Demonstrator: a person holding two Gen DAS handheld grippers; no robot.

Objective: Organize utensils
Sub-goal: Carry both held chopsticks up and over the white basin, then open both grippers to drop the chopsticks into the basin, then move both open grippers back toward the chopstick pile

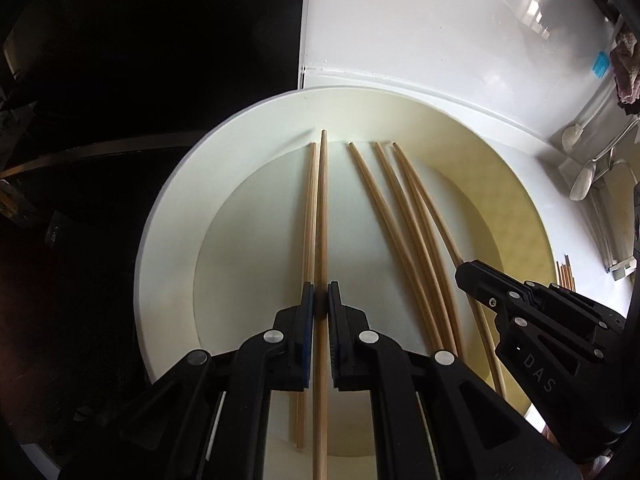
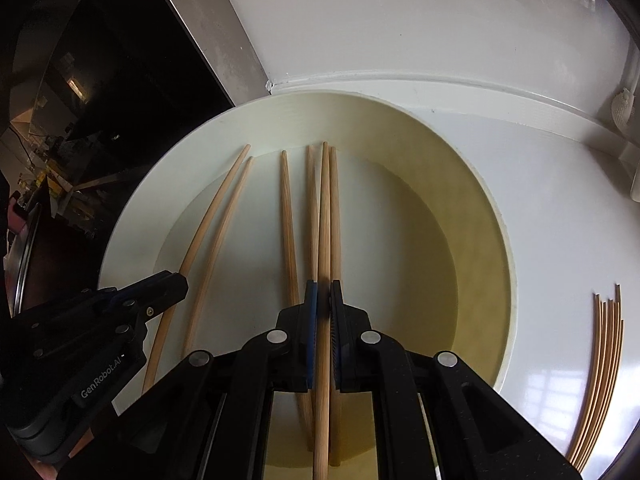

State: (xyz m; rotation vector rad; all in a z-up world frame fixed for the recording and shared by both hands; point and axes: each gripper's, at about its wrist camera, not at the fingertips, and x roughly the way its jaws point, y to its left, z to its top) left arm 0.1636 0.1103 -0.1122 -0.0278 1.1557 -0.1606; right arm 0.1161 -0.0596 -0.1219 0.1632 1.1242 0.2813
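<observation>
left tongs (image 1: 321,307) closed tight on one chopstick (image 1: 322,216) over the plate (image 1: 168,240). right tongs (image 2: 323,306) also clamped on a chopstick (image 2: 324,216), four more lying loose at 11 o'clock.

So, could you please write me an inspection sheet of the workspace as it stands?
Surface: glossy white counter.
Job's things: six chopsticks in a cream plate; more chopsticks bundled on the counter; spoons far right.
Clutter: crumpled cloth, blue item.
Grippers: left hand-held gripper and right hand-held gripper each shut on one chopstick.
Cables: nothing seen.
Surroundings: dark glass panel at left.
</observation>
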